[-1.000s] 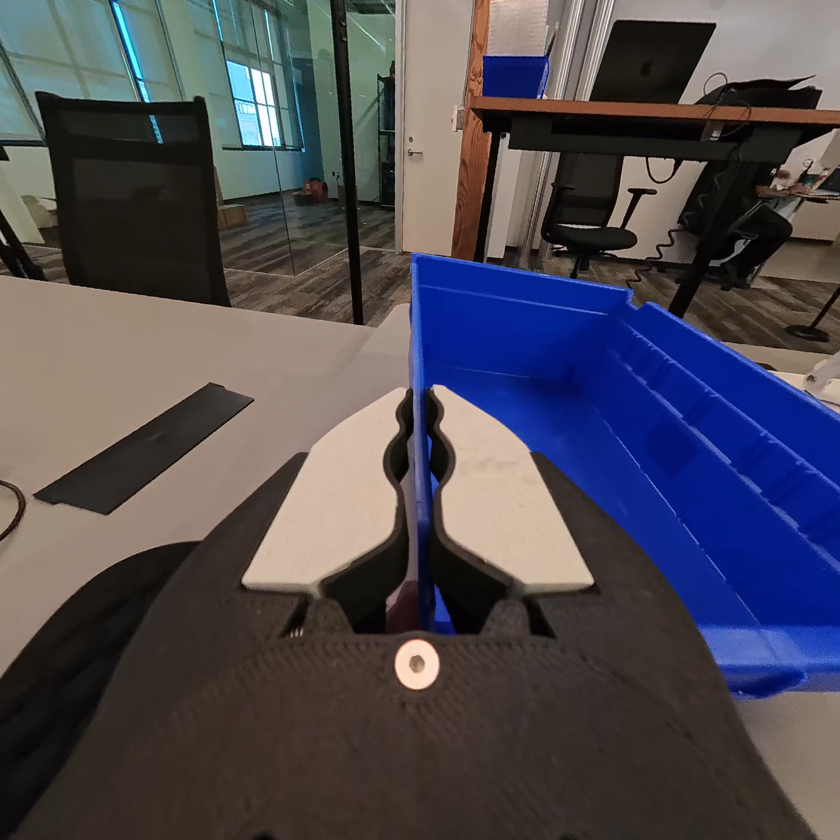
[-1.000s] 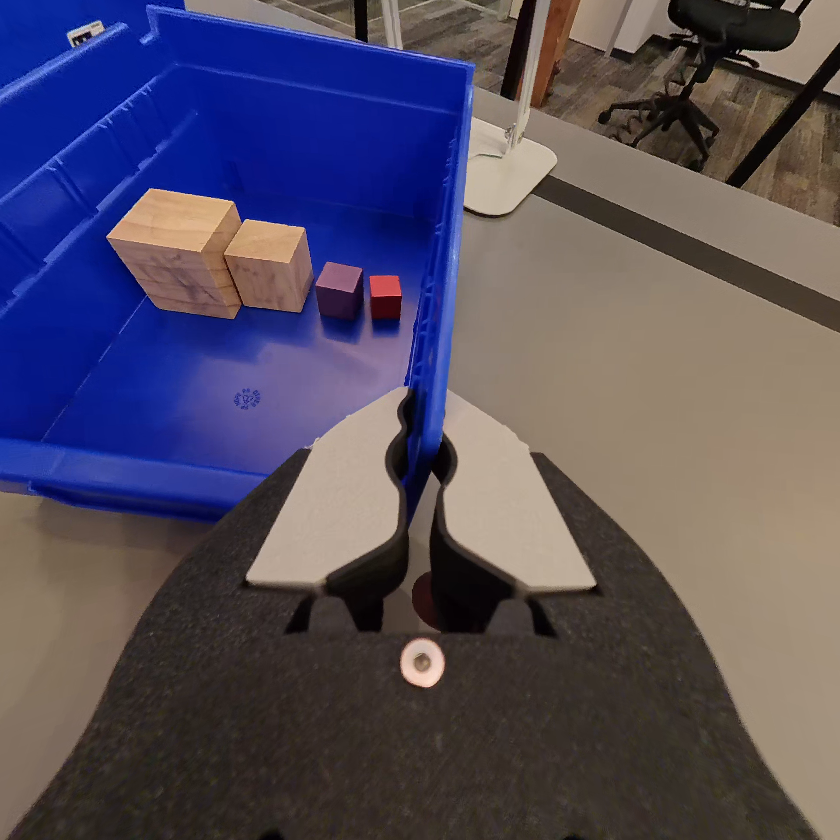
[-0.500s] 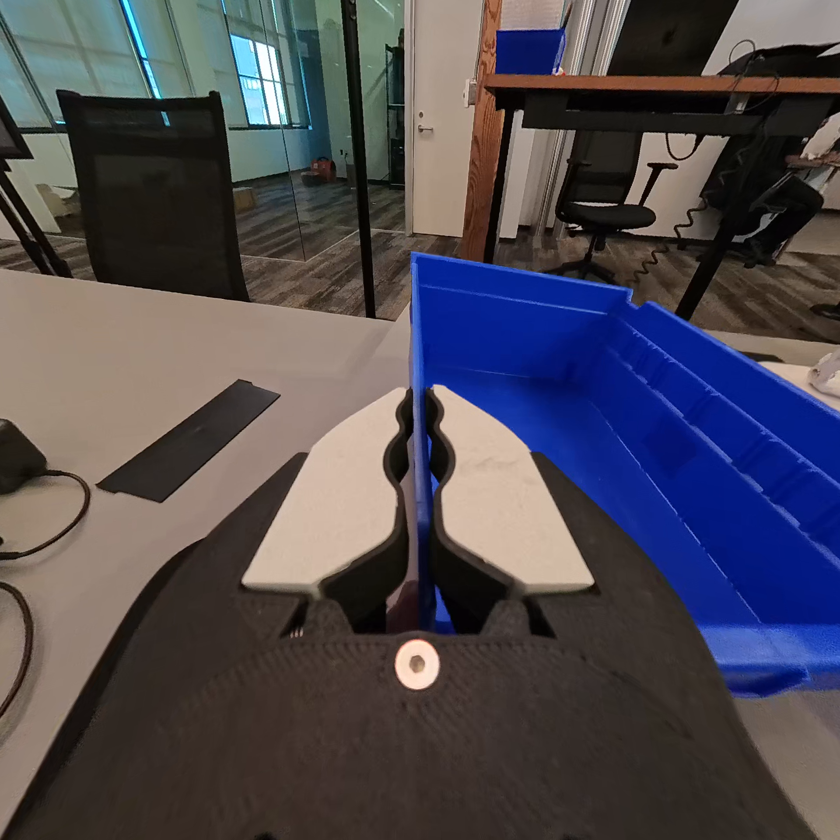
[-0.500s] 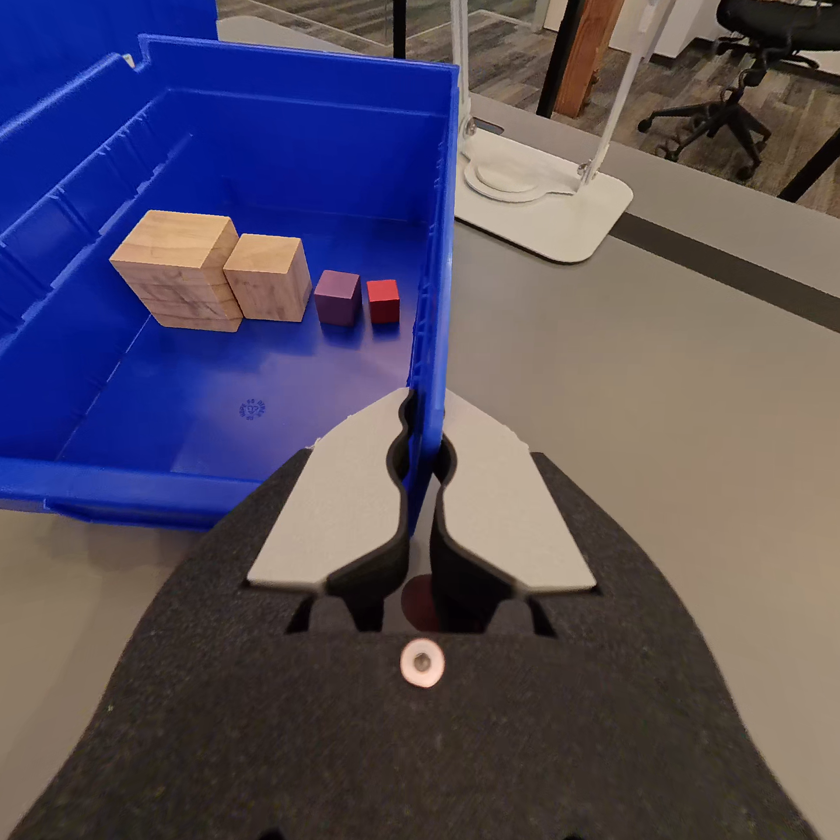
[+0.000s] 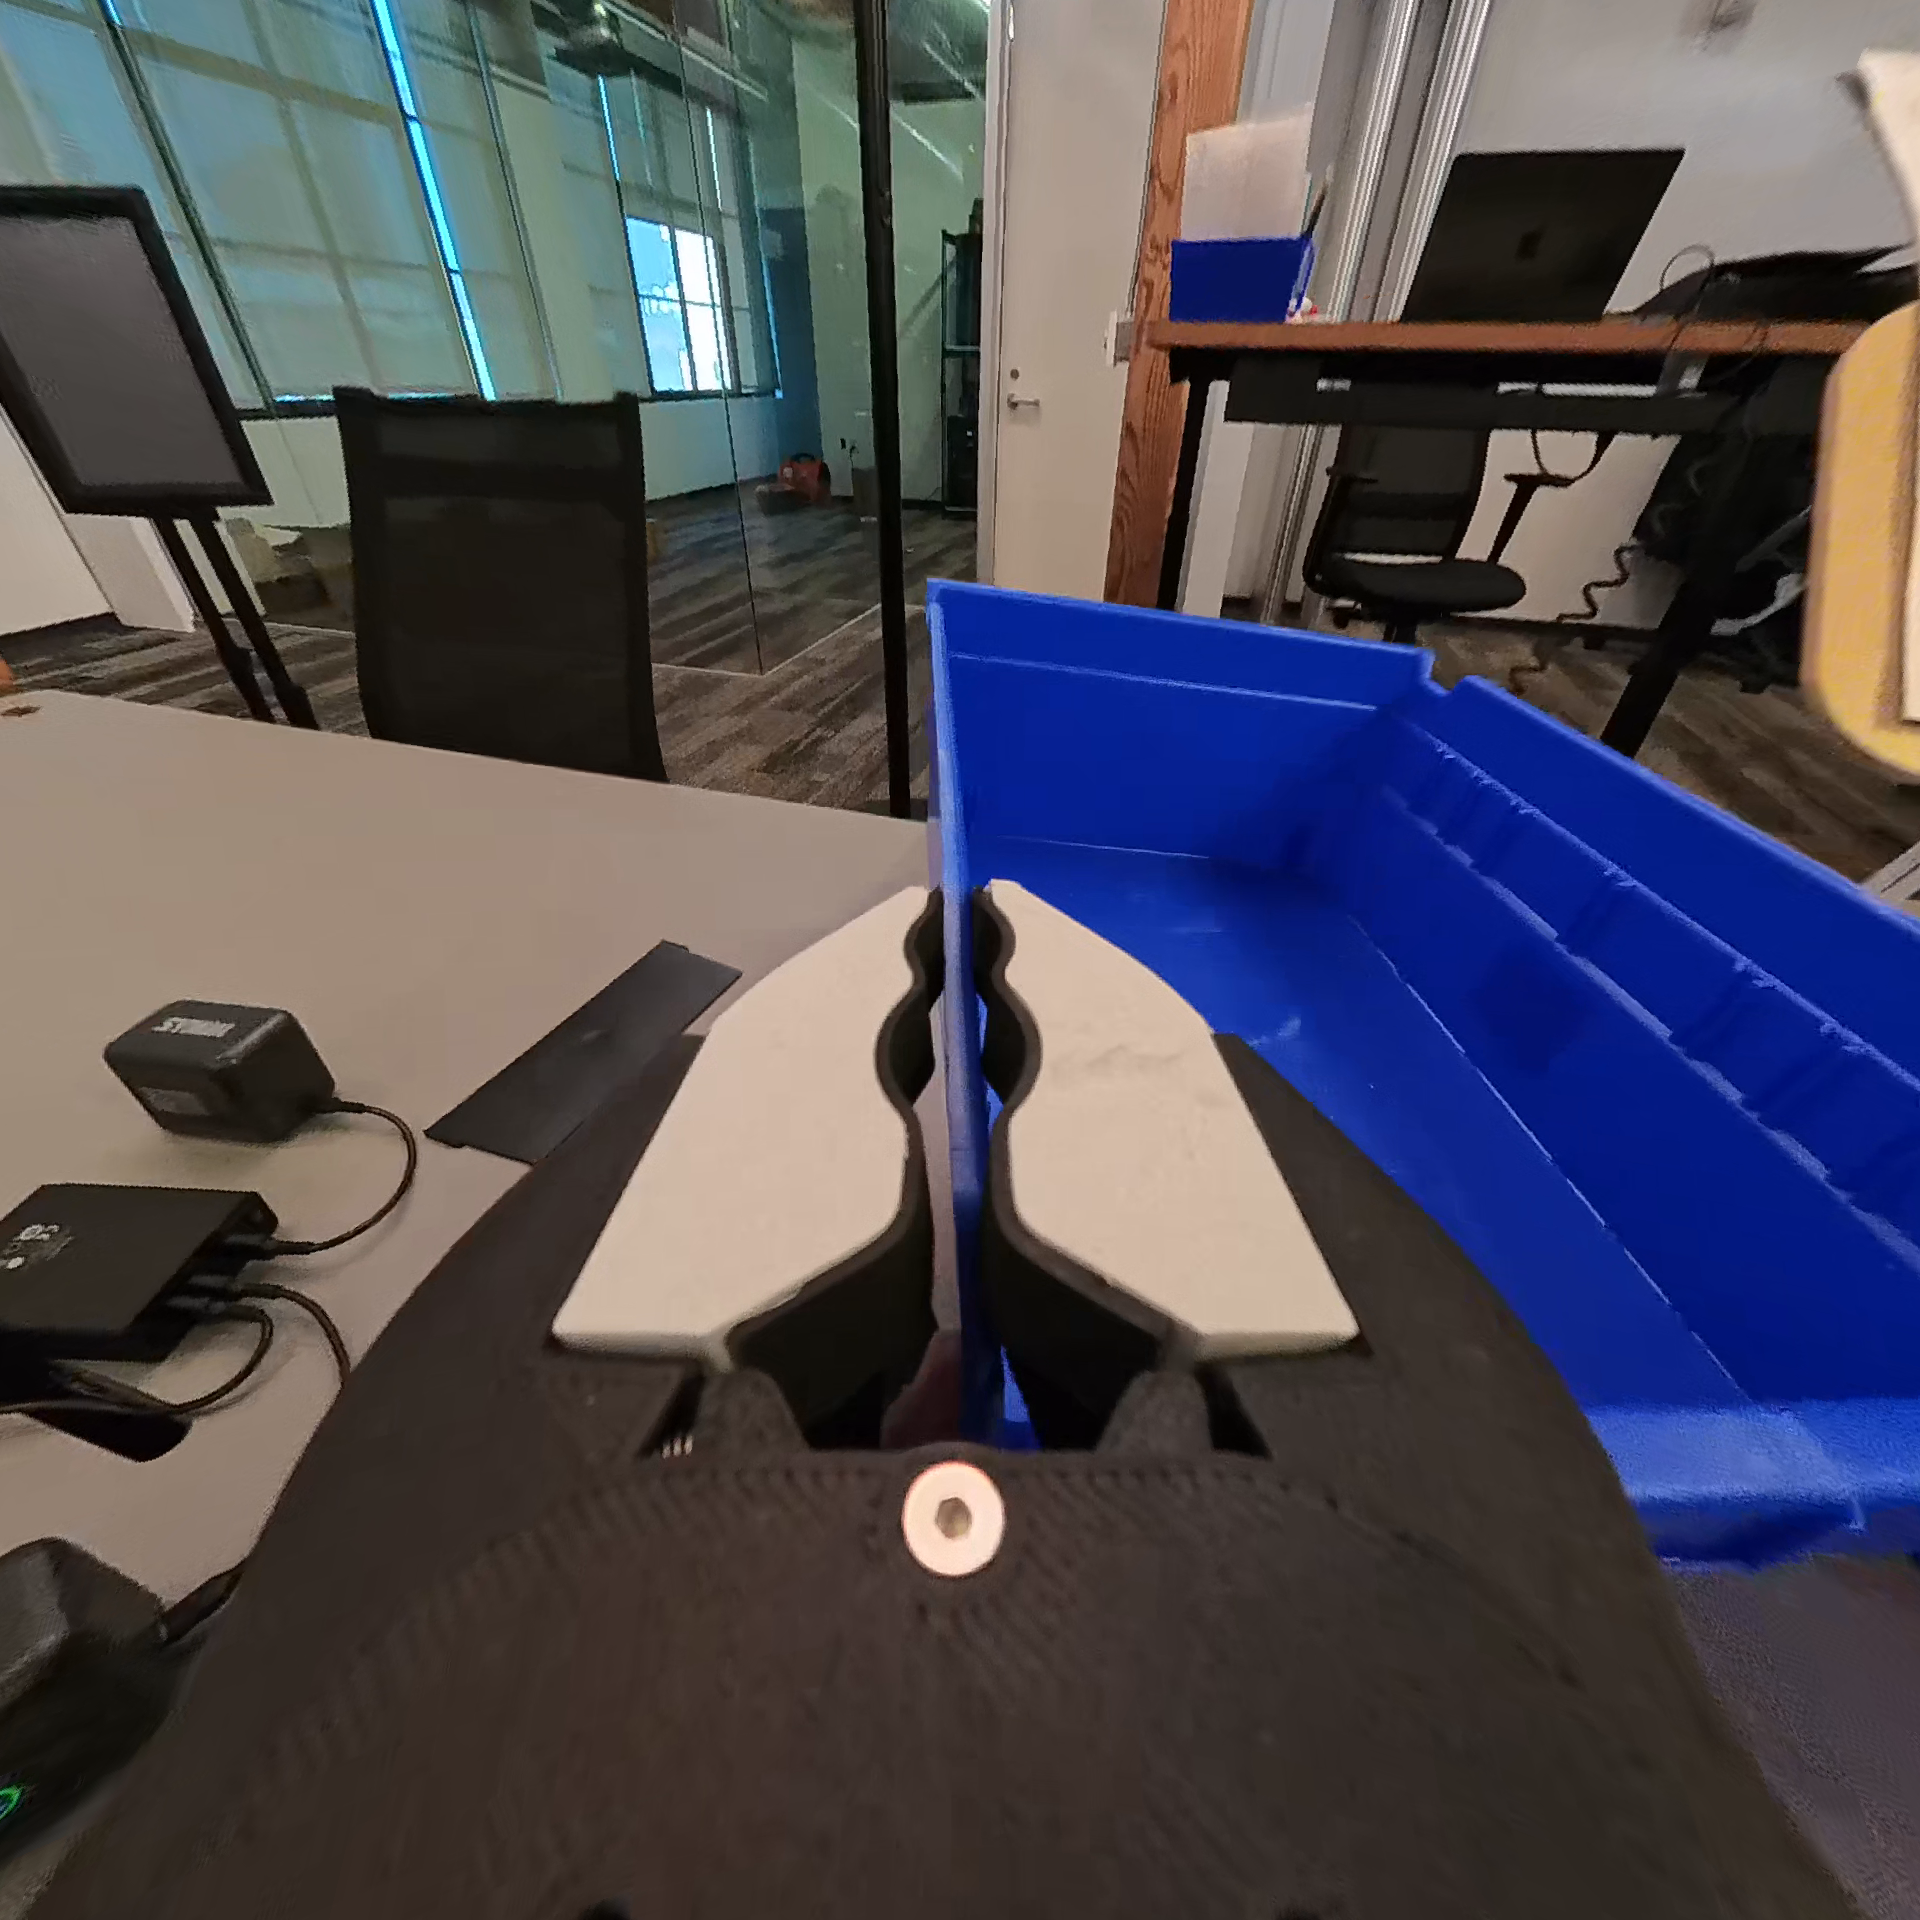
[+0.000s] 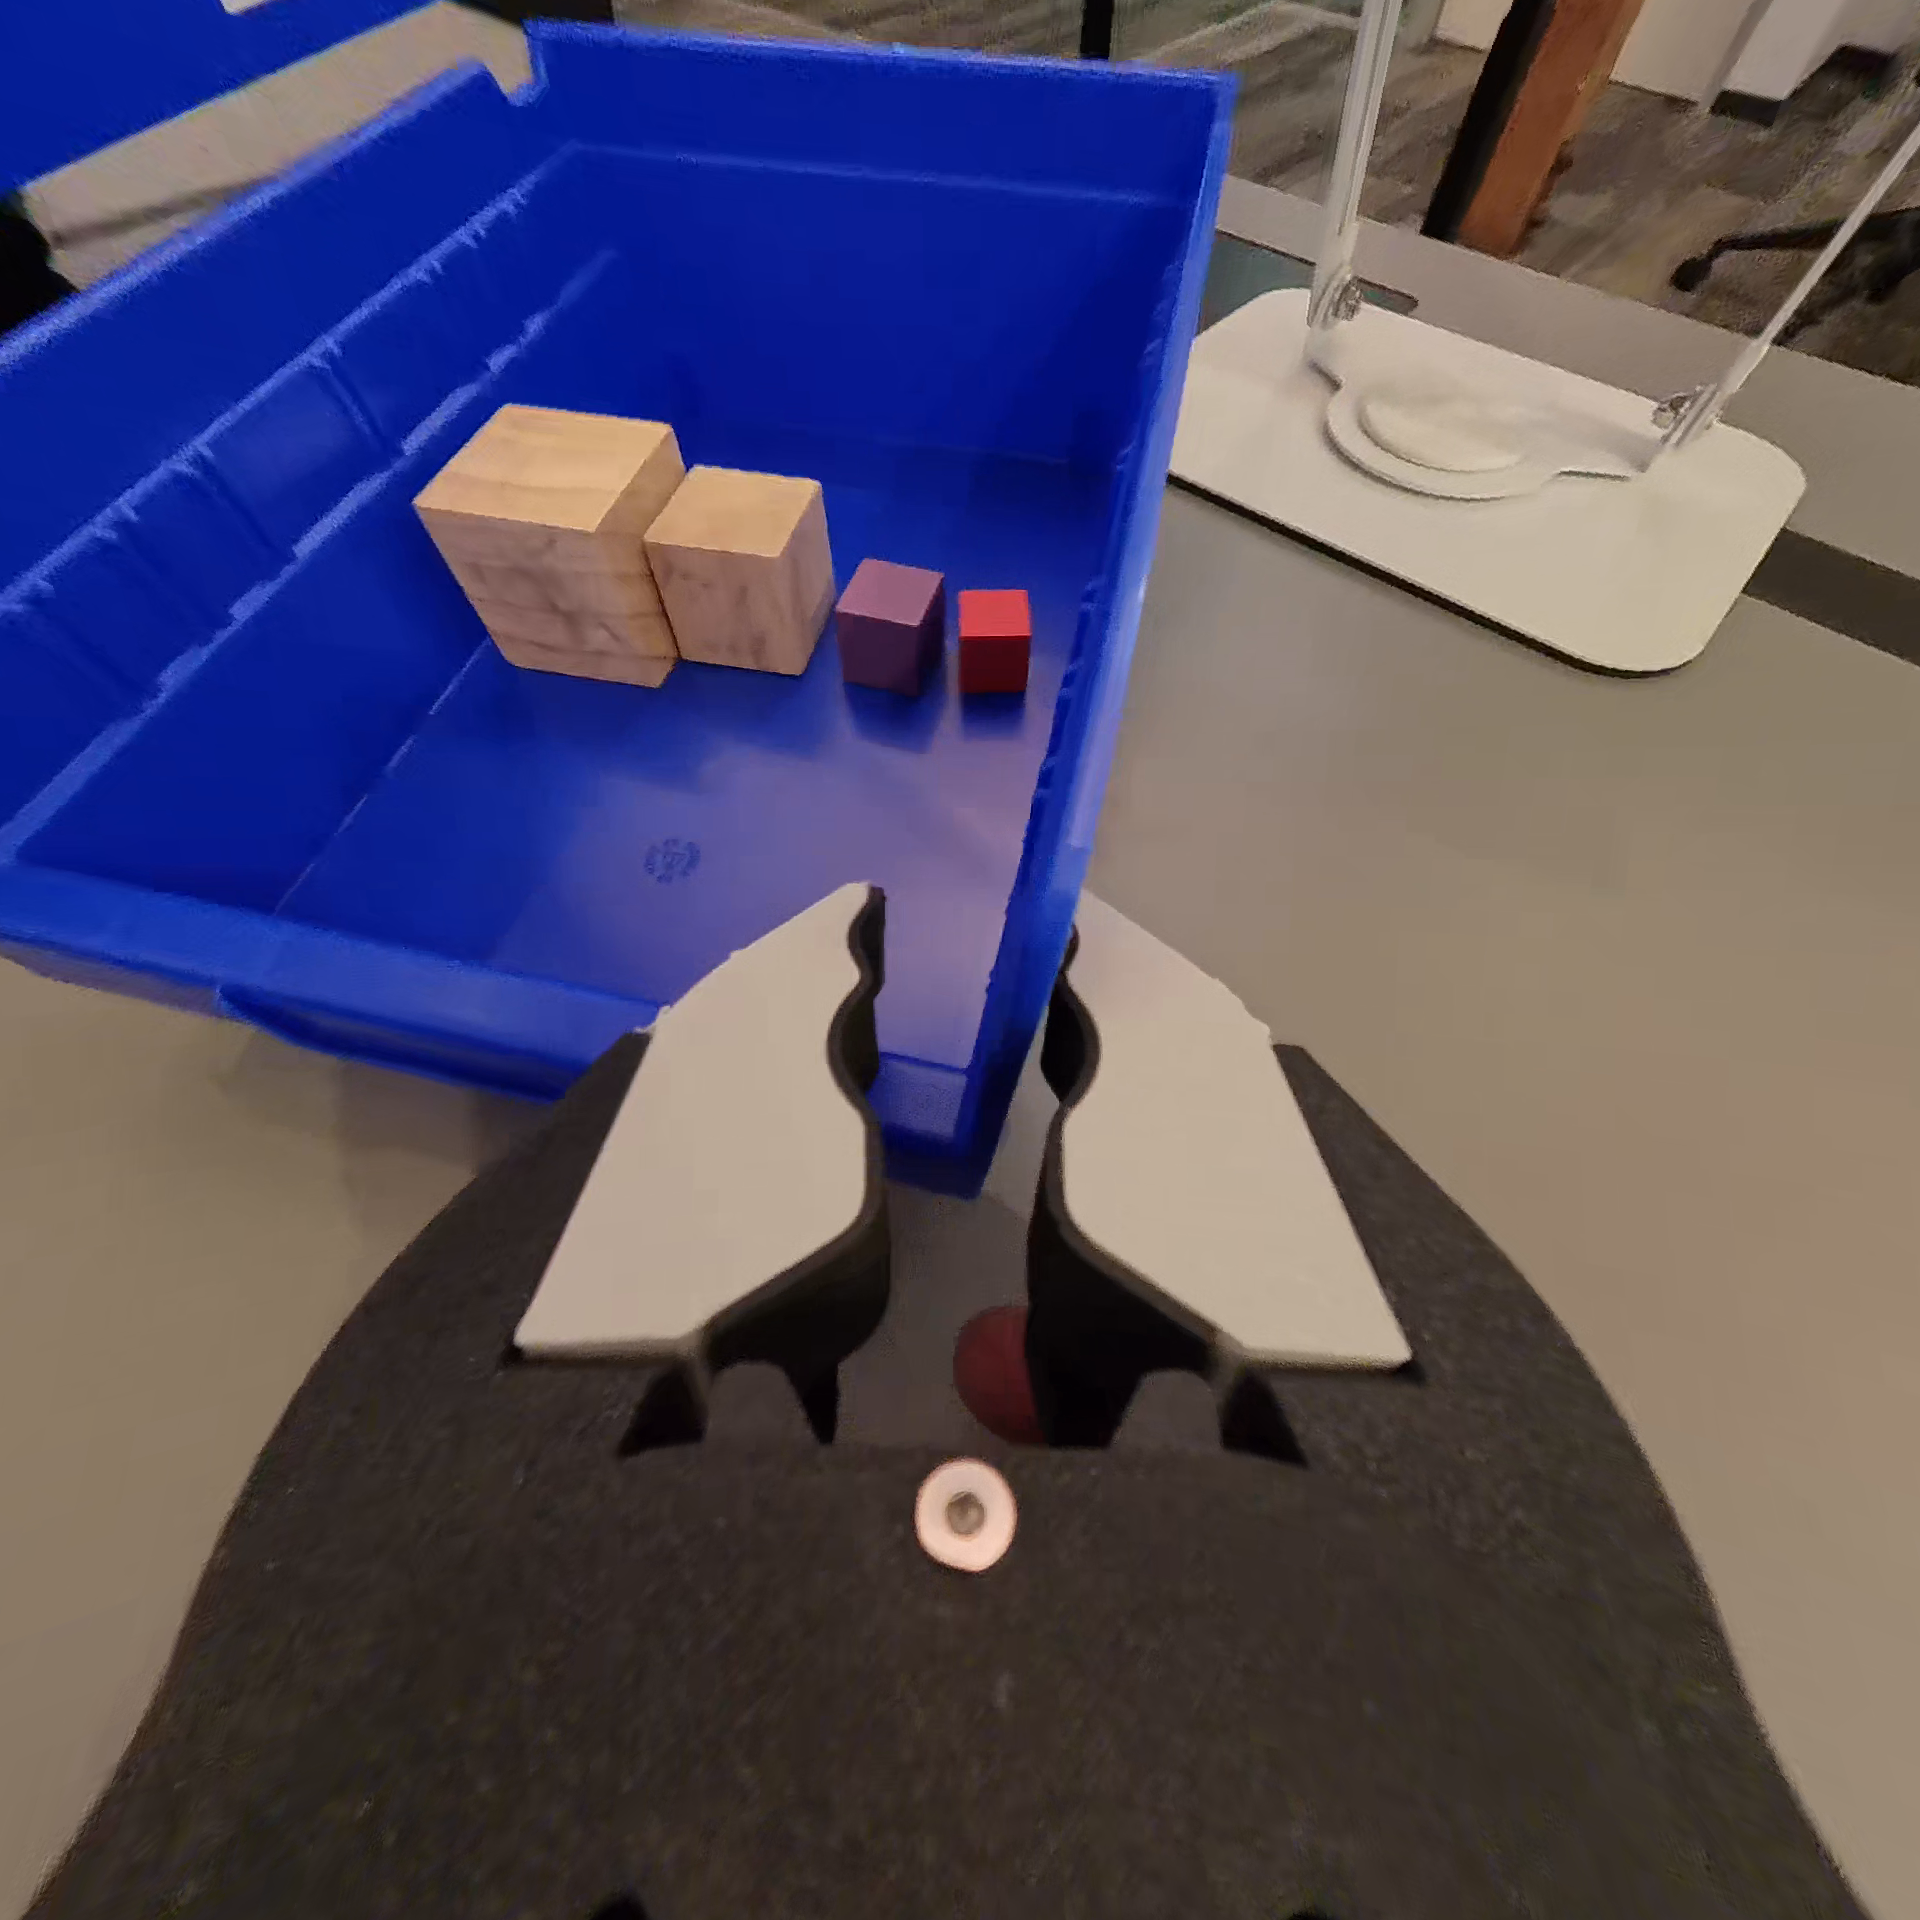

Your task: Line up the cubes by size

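Right gripper [image 6: 961, 935] jaws spread, straddling the blue plastic bin's [image 6: 1049, 862] side wall, not clamping it. Left gripper [image 5: 956, 914] pinches the opposite wall. Four cubes [image 6: 727, 571] sit inside in a row, descending in size. Sorting looks finished, though blurry; next: release, back off.

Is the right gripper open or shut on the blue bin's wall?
Open. The right gripper straddles the blue bin's wall, with bin floor visible between the wall and its left finger.
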Action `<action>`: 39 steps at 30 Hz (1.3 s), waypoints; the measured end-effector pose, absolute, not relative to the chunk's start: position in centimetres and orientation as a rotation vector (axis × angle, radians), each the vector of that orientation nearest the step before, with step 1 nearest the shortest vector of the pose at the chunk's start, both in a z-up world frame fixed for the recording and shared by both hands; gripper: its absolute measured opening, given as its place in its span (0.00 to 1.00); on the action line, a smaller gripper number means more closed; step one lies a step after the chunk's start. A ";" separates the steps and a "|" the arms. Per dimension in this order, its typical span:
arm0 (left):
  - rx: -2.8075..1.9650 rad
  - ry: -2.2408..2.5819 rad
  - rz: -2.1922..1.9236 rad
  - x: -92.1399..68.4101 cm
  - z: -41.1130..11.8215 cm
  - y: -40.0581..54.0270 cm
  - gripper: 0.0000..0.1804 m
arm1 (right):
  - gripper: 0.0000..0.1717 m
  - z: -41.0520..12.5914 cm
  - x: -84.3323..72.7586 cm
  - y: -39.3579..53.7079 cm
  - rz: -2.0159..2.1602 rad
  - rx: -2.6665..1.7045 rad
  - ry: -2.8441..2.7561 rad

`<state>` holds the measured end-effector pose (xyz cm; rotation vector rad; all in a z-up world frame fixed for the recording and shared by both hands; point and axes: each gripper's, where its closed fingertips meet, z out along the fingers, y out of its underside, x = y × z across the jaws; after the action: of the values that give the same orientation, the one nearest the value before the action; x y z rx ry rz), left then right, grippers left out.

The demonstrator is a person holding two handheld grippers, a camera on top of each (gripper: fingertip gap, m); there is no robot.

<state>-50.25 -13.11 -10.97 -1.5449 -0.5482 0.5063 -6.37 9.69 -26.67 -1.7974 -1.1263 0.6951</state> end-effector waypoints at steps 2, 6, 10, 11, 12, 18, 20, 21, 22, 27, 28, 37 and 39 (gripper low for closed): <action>-1.522 -0.538 0.484 -49.3 -9.9 -13.4 0.02 | 0.20 -26.4 -6.1 9.5 0.727 -1.806 -1.116; -1.485 -0.503 0.411 -46.5 -8.2 -13.1 0.02 | 0.23 -24.9 -4.6 9.6 0.747 -1.787 -1.096; -1.458 -0.452 0.332 -43.4 -6.8 -12.1 0.02 | 0.23 -24.5 -2.3 9.1 0.745 -1.782 -1.094; -1.450 -0.437 0.309 -42.7 -6.5 -11.8 0.02 | 0.23 -24.7 -1.7 8.9 0.739 -1.787 -1.102; -1.442 -0.423 0.294 -41.9 -6.2 -11.4 0.02 | 0.23 -24.8 -1.1 8.7 0.737 -1.792 -1.099; -1.414 -0.330 0.171 -37.1 -5.4 -9.1 0.02 | 0.22 -24.3 1.4 7.9 0.751 -1.794 -1.062; -1.427 -0.287 0.135 -35.4 -5.5 -8.2 0.02 | 0.22 -24.1 2.0 7.5 0.742 -1.787 -1.066; -1.433 -0.268 0.116 -34.7 -5.6 -7.8 0.02 | 0.22 -23.8 2.3 7.4 0.743 -1.781 -1.062; -1.440 -0.250 0.101 -34.0 -5.7 -7.4 0.02 | 0.22 -23.7 2.5 7.2 0.746 -1.776 -1.058; -1.467 -0.177 0.034 -31.4 -6.7 -6.1 0.02 | 0.22 -23.2 3.8 6.8 0.738 -1.770 -1.039; -1.473 -0.162 0.017 -31.0 -6.9 -5.9 0.02 | 0.22 -23.0 4.0 6.7 0.739 -1.769 -1.036; -1.544 0.075 -0.161 -29.4 -9.4 -5.4 0.02 | 0.29 -16.3 3.4 2.1 0.714 -1.339 -1.187; -1.551 0.151 -0.200 -28.6 -9.5 -5.7 0.02 | 0.30 -14.1 2.6 0.3 0.675 -1.197 -1.277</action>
<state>-28.56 -5.67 -9.49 -1.5513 0.1508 -0.2000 2.64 0.31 -14.07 -1.1972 -1.2774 0.6748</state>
